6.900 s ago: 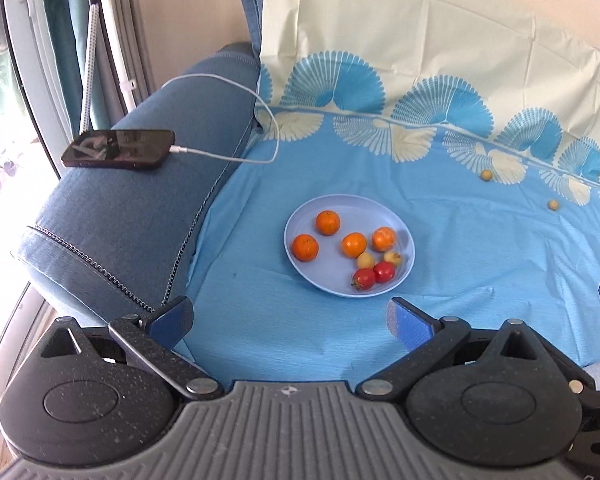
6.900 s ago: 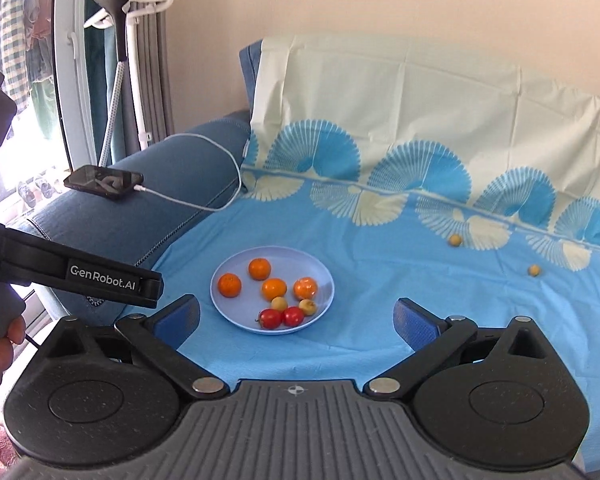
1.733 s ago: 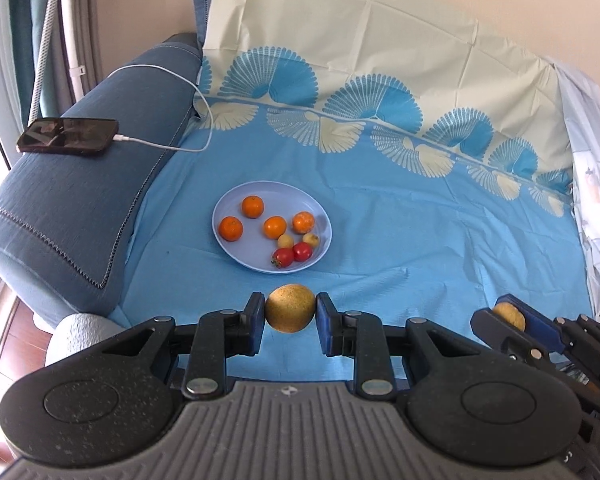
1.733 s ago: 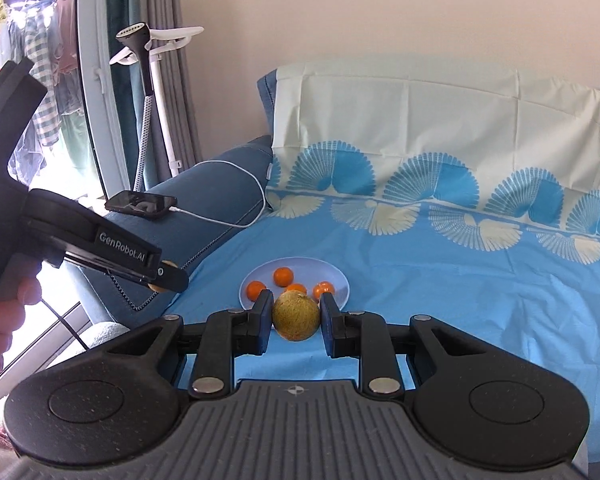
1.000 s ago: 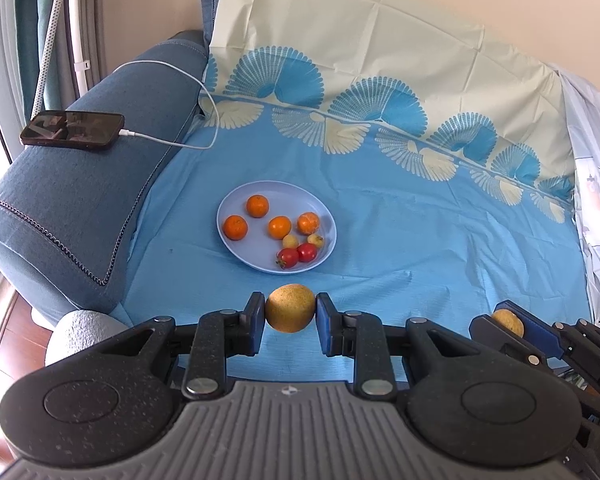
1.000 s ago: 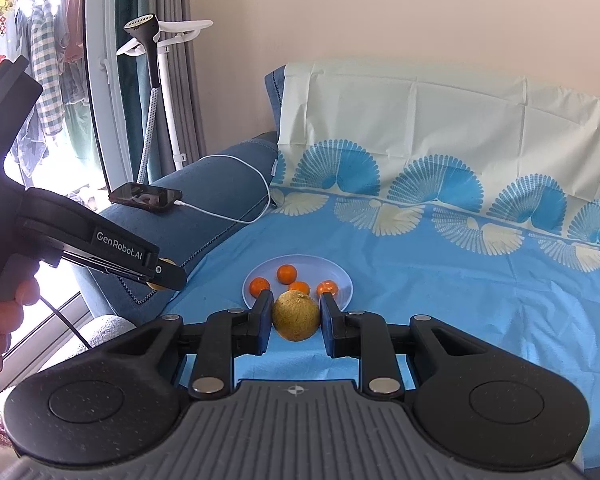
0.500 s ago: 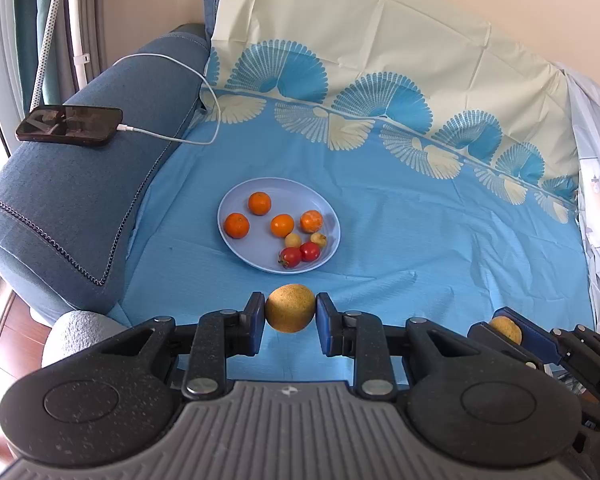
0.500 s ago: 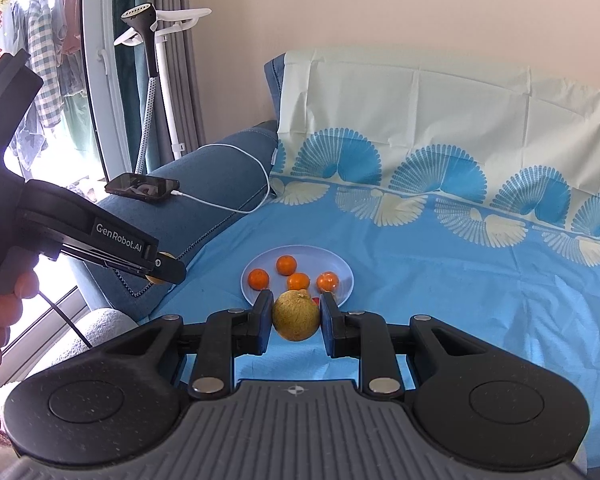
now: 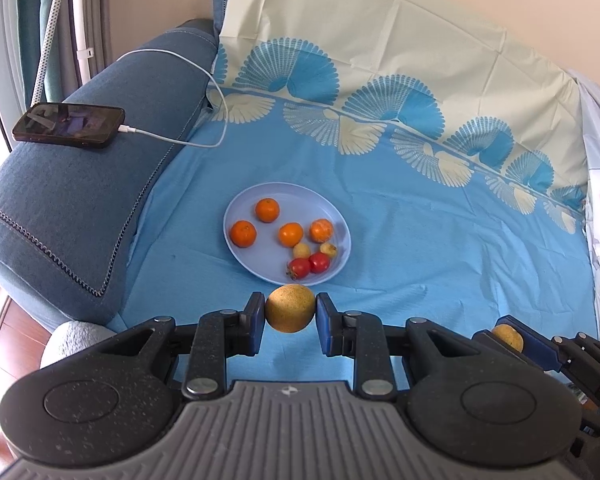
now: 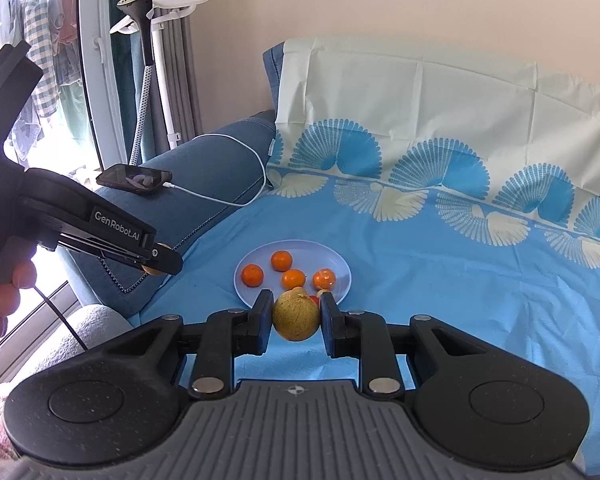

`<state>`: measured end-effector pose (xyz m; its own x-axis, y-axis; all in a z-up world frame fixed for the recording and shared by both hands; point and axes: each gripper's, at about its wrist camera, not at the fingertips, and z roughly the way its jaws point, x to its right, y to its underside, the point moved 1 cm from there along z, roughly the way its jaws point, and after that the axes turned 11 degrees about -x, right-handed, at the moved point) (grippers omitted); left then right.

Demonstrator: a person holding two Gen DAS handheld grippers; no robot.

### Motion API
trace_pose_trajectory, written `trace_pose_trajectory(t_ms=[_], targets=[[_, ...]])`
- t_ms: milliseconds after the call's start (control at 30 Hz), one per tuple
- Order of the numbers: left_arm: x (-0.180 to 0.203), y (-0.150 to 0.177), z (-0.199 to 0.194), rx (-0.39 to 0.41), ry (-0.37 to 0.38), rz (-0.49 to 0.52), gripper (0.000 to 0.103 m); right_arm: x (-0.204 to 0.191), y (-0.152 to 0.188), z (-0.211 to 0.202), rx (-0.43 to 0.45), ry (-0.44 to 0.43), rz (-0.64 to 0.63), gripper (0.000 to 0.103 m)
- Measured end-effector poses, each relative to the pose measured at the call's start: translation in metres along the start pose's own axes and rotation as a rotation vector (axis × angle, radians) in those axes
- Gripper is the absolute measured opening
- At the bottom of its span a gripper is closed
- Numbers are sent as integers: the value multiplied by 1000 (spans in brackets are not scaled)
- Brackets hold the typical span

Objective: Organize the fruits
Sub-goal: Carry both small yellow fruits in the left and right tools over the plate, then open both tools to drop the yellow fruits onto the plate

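Observation:
A pale blue plate (image 9: 244,204) lies on the blue sheet and holds several small oranges (image 9: 267,209), two red fruits (image 9: 310,264) and two small yellow fruits (image 9: 301,249). My left gripper (image 9: 291,309) is shut on a round yellow-brown fruit (image 9: 290,308), held above the sheet just short of the plate's near rim. My right gripper (image 10: 296,316) is shut on a second yellow-brown fruit (image 10: 296,317), also short of the plate (image 10: 260,258). The right gripper shows at the lower right of the left wrist view (image 9: 508,338); the left one at the left of the right wrist view (image 10: 158,266).
A phone (image 9: 69,125) on a white charging cable (image 9: 204,80) rests on the blue sofa arm (image 9: 60,200) to the left. A cream and blue patterned cover (image 9: 380,80) drapes the backrest. A garment steamer stand (image 10: 148,60) and curtains stand beyond the arm.
Both grippers have closed in on the plate a little while holding their fruits; the plate looks larger and nearer in both views.

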<state>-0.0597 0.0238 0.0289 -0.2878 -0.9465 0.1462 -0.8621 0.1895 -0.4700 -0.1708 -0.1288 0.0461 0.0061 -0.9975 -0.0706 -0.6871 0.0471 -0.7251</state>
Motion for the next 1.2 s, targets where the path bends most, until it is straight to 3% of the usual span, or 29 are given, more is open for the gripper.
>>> trace_pose_trajectory(t_ms=[433, 833, 1200], targets=[[-15, -57, 56, -34, -58, -32, 30, 6, -38, 68, -40, -23, 10, 26], [-22, -110, 140, -102, -76, -37, 30, 25, -74, 165, -105, -35, 8, 26], [-27, -145, 216, -157, -116, -26, 30, 30, -82, 253, -174, -27, -34, 26]])
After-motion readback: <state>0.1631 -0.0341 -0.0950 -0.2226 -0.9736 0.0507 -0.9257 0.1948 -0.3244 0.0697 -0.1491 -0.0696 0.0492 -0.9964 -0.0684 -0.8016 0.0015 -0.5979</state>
